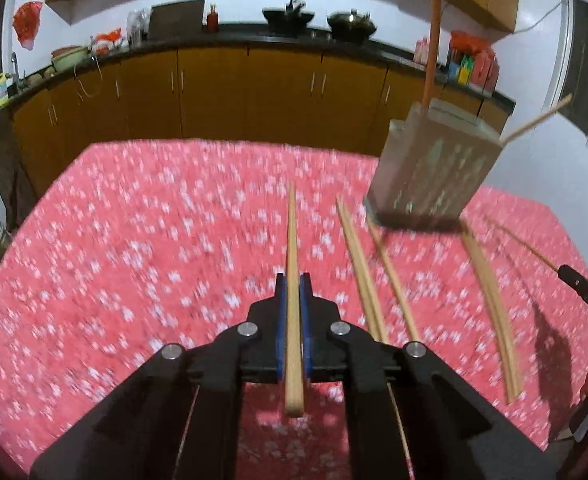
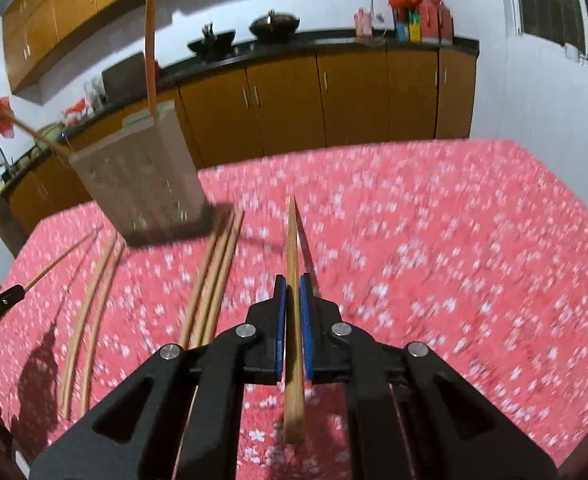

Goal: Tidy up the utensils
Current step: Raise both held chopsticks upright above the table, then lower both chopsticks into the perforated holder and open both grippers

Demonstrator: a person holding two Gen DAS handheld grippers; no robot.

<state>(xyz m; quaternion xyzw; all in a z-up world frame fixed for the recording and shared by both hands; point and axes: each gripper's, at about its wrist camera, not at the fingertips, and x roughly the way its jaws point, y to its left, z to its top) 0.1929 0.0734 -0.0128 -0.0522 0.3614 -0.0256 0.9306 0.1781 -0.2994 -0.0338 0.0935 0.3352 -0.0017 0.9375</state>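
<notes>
Chopsticks — one clenched in the left claw point(image 1: 293, 288), one point(image 2: 293, 280) in the right claw point(image 2: 293, 288), both above the tabletop point(image 1: 134, 240). Others lie loose near the holder point(image 1: 433, 168). Light, stiff, smooth wood probably slips — grip near the middle.

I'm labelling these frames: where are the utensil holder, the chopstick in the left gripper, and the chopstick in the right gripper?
Utensil holder point(image 1: 433, 168), left wrist view, middle of its front wall.
Left chopstick point(image 1: 292, 248), left wrist view, shaft ahead of the pads.
Right chopstick point(image 2: 292, 248), right wrist view, shaft ahead of the pads.
</notes>
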